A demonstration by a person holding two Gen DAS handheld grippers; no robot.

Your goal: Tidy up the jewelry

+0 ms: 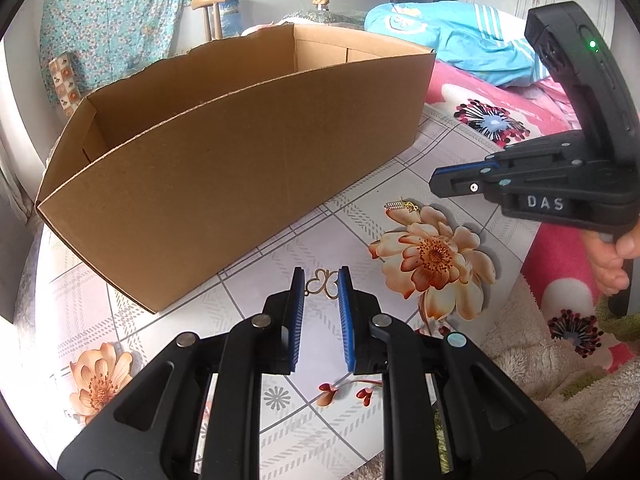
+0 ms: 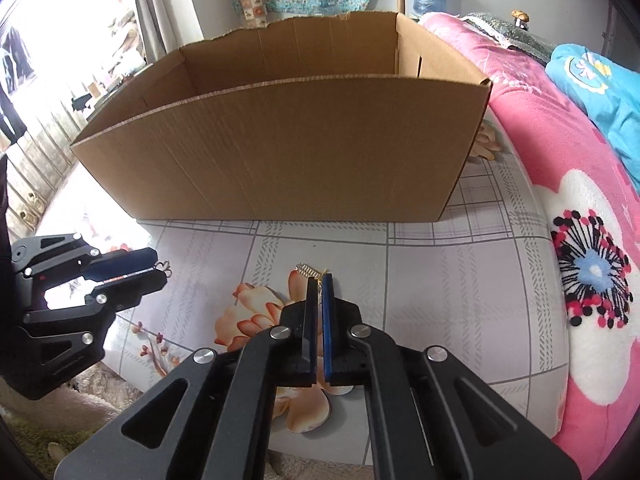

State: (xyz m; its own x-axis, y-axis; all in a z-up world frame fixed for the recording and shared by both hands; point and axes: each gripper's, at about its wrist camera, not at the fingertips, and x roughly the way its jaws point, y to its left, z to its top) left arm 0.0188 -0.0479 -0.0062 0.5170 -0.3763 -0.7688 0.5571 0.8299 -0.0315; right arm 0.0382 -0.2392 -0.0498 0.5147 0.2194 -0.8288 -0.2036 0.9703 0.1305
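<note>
Left gripper [image 1: 321, 276] pinches the gold butterfly charm [image 1: 323, 283] between its blue pads, low over the flowered tablecloth [image 1: 280, 236], probably so it can be carried to the open cardboard box [image 1: 240, 168] just behind. Right gripper [image 2: 319, 280] is clamped tight, its tips at the small gold comb-like piece [image 2: 310, 271] lying on the cloth; whether it truly has that piece, I can't tell. The box sits close, so both carries look short.

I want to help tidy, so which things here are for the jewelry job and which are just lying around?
For the job: gold butterfly charm; small gold comb-like piece; cardboard box, probably where they go.
Just lying about: pink flowered blanket; blue garment; turquoise floral cloth.
</note>
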